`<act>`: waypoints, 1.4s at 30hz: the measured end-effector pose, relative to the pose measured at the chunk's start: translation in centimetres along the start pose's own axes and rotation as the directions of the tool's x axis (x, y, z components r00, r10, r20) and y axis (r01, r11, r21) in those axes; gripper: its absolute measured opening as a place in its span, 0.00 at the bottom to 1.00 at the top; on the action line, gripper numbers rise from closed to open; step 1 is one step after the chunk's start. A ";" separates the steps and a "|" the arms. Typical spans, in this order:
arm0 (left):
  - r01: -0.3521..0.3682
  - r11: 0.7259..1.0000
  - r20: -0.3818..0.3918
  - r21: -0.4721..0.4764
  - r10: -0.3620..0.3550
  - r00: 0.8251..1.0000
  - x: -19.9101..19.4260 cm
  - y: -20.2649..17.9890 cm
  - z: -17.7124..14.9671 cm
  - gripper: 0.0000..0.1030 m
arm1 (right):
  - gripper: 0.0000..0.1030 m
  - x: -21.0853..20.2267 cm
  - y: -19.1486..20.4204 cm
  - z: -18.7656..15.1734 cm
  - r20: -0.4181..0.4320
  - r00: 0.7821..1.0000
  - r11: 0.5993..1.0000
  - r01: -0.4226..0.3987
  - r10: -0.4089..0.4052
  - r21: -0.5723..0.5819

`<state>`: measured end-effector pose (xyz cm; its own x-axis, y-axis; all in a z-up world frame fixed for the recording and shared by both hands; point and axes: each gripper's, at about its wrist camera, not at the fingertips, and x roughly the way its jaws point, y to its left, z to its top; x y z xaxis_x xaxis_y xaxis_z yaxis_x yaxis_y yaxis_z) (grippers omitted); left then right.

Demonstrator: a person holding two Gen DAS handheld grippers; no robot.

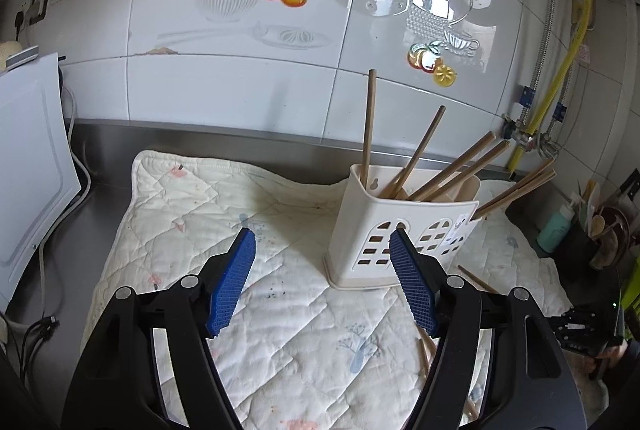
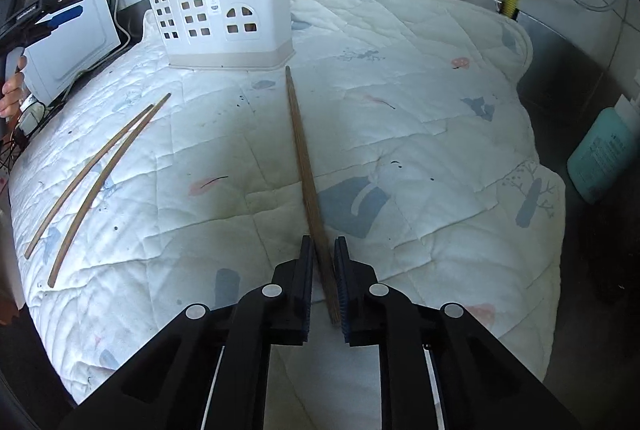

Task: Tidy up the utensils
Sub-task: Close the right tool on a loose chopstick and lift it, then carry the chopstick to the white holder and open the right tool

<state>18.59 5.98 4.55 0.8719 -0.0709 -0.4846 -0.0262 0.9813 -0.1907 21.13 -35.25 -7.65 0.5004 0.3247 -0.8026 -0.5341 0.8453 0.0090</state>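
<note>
Right gripper [image 2: 323,250]: closed on what looks like a pair of chopsticks [image 2: 306,166] lying on the quilted mat [image 2: 420,102].
Left gripper [image 1: 322,242]: jaws apart, empty, near the white utensil holder [image 1: 400,230].

Soft daylight fills both fisheye views, with bright glare on the glossy wall tiles [image 1: 440,2] (window reflections over the printed teapot), faint shadows on the quilted mat [image 2: 400,118], strong barrel bending and dark vignetted corners.

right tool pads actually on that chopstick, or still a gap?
Touching. The right wrist view shows the right tool with its pads closed against both sides of the chopstick, no quilt visible between them.
</note>
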 end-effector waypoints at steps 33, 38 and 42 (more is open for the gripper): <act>0.064 0.995 0.036 -0.076 -0.061 0.997 -5.3 2.3 -2.9 0.69 | 0.07 -17.3 12.5 13.4 0.346 0.935 0.985 0.123 -0.075 -0.118; 0.072 0.995 0.020 -0.075 -0.071 0.997 -5.4 2.5 -3.3 0.71 | 0.07 -16.6 12.7 19.1 0.293 0.954 0.987 0.108 -0.070 -0.118; 0.062 0.997 0.005 -0.053 -0.062 0.998 -5.5 2.5 -4.1 0.72 | 0.07 -13.9 11.9 22.1 0.177 0.982 0.994 0.084 -0.071 -0.064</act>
<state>11.69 8.11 3.25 0.8742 -0.1309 -0.4677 0.0023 0.9641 -0.2657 22.86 -20.33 16.78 0.6496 0.3335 -0.6832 -0.5331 0.8405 -0.0967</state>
